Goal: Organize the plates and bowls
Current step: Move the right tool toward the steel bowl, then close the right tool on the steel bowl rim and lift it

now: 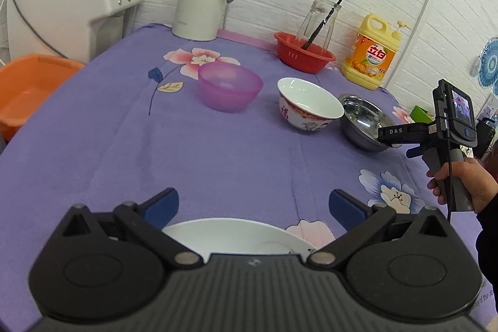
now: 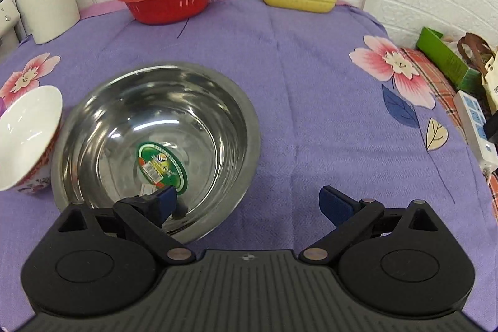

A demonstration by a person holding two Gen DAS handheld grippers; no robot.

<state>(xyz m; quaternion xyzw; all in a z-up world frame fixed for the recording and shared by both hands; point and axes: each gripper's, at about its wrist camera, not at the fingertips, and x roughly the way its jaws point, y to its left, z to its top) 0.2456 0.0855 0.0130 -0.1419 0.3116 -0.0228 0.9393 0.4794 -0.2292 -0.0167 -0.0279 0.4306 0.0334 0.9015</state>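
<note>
Right tongs (image 2: 247, 201) spread wide, one finger inside steel bowl (image 2: 155, 142) rim, touching porcelain bowl (image 2: 28, 136). Left tongs (image 1: 253, 204) open above white plate (image 1: 230, 235); bare purple surface (image 1: 124, 145) ahead.

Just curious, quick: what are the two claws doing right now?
Left gripper: open, holding nothing, above a white plate.
Right gripper: open, straddling the steel bowl rim.
</note>
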